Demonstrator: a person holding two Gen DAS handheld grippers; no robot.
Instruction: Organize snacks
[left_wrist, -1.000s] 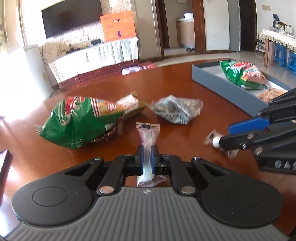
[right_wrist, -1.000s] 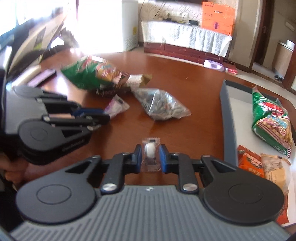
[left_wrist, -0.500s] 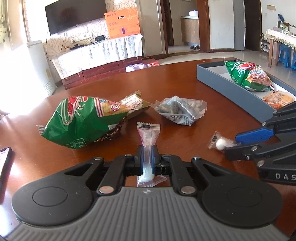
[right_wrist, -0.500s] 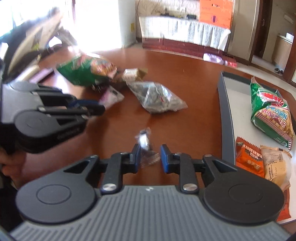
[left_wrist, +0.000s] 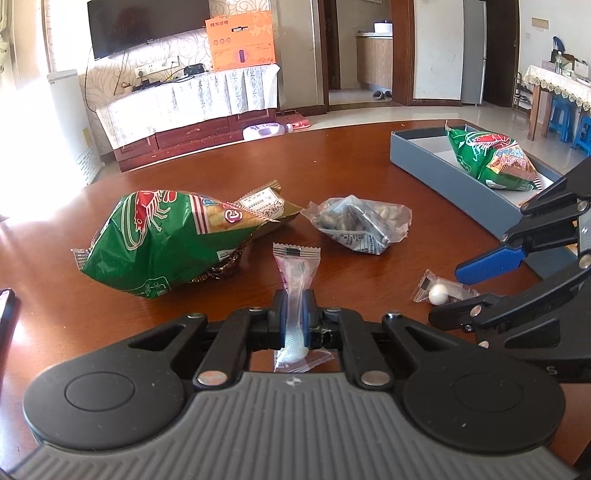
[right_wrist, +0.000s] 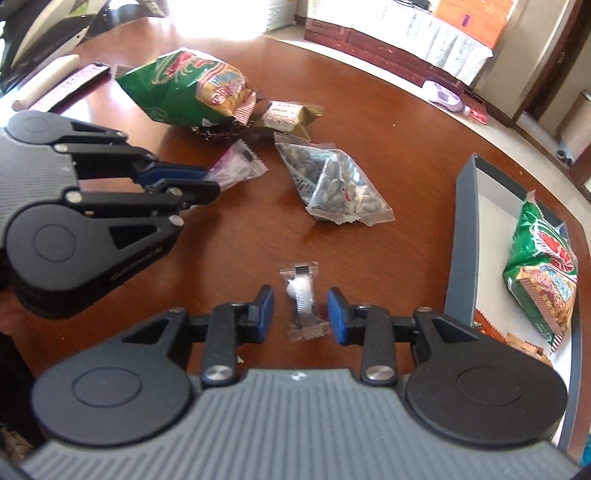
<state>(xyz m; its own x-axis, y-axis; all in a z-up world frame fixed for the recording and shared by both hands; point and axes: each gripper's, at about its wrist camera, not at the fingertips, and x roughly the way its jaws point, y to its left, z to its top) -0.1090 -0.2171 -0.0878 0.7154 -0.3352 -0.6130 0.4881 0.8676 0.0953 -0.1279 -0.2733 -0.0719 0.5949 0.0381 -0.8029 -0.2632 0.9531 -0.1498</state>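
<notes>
My left gripper (left_wrist: 294, 310) is shut on a clear-wrapped white stick candy (left_wrist: 295, 273) and holds it above the table; it also shows in the right wrist view (right_wrist: 184, 184) with the candy (right_wrist: 236, 170). My right gripper (right_wrist: 300, 312) is open, its jaws on either side of a small clear packet with a white ball candy (right_wrist: 302, 299) lying on the table. That packet (left_wrist: 439, 293) lies between the right gripper's fingers (left_wrist: 491, 264) in the left wrist view.
A green prawn-cracker bag (left_wrist: 162, 236), a gold-wrapped snack (left_wrist: 266, 205) and a bag of seeds (left_wrist: 358, 223) lie mid-table. A grey tray (right_wrist: 463, 236) at the right holds another green bag (right_wrist: 543, 273) and orange packets (right_wrist: 524, 343). A phone (left_wrist: 5, 310) lies at the left edge.
My right gripper opened and let the ball candy packet down onto the table. My left gripper still holds the stick candy.
</notes>
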